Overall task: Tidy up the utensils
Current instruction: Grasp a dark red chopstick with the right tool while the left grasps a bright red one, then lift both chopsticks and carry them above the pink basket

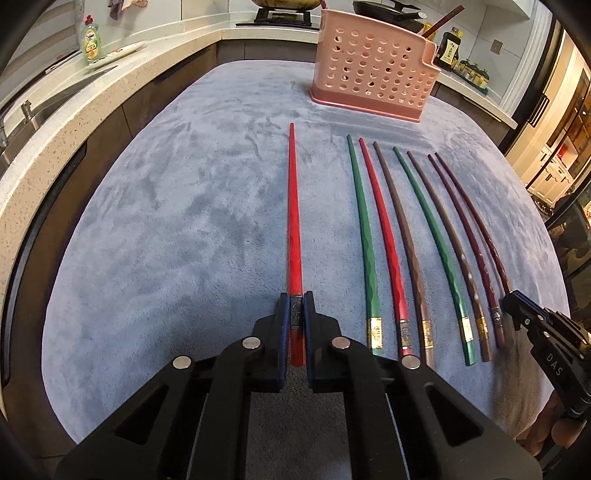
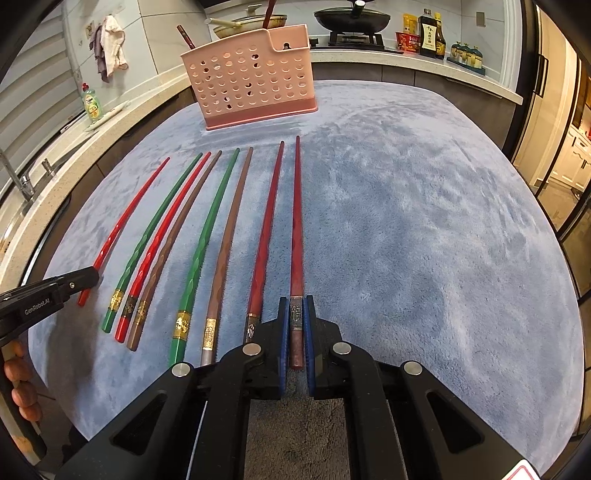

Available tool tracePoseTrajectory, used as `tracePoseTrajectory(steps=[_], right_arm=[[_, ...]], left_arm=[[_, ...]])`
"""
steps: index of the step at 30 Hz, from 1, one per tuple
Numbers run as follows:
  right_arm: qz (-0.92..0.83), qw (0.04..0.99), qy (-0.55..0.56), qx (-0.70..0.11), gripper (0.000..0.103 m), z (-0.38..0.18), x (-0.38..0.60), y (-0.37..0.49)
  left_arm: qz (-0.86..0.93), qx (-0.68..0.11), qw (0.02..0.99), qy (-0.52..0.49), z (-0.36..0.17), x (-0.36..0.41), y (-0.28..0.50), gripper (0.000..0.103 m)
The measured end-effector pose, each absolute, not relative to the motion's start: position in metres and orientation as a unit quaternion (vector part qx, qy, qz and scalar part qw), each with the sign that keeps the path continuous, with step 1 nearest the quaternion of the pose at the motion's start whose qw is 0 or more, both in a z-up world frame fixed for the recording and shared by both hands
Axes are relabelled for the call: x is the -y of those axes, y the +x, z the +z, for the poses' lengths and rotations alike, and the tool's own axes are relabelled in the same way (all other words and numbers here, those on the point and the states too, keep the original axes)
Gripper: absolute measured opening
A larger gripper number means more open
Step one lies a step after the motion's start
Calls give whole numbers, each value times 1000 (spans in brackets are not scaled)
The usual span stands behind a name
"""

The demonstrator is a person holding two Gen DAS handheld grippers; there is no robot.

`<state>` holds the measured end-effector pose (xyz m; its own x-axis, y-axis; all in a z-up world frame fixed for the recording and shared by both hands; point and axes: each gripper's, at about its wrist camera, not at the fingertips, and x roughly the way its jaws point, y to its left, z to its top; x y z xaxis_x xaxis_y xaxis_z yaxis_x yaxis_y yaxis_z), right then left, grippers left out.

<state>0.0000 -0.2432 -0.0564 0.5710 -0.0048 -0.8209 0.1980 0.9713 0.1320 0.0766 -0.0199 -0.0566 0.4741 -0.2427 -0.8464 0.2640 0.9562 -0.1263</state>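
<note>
Eight chopsticks lie on the blue cloth (image 1: pixel 166 221), handles toward the claws and tips toward the pink holder (image 1: pixel 373 74). The left claw (image 1: pixel 296 306) is clenched on the banded handle of the bright red stick (image 1: pixel 293 221), which runs straight ahead from its fingers and sits apart from the rest. The right claw (image 2: pixel 296 310) is clenched on the handle of the dark red stick (image 2: pixel 296 221), the outermost one on its side. Whether either stick is off the cloth cannot be told.

Between the two claws lie six loose sticks: a green stick (image 1: pixel 364 236), a red stick (image 1: pixel 384 236), a brown stick (image 1: pixel 402 236), a second green stick (image 2: pixel 201 240), a second brown stick (image 2: pixel 229 240) and a maroon stick (image 2: pixel 264 240) just beside the right claw.

Progress: early. The holder, well ahead of both claws, already shows at least two stick ends (image 2: pixel 184 35) above its rim; the count inside is hidden. Eight remain outside, two of them gripped.

Writing: "GenRobot.AI" reads on the left claw's body in the right view, "DAS" on the right claw's body in the left view. The green dish-soap bottle (image 1: pixel 90 40) far left and the dark sauce bottle (image 2: pixel 428 33) far right carry labels too small to read.
</note>
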Motion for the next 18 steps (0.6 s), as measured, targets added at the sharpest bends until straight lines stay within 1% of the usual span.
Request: tracePoseTrajectory(steps=[7, 18], right_arm=[[-58, 890, 110, -438, 7, -34, 248, -4], [-61, 927, 117, -352, 7, 46, 266, 4]], left_arm=[[-155, -469, 870, 0, -28, 16, 72, 7], [-164, -410, 897, -21, 35, 6, 74, 7]])
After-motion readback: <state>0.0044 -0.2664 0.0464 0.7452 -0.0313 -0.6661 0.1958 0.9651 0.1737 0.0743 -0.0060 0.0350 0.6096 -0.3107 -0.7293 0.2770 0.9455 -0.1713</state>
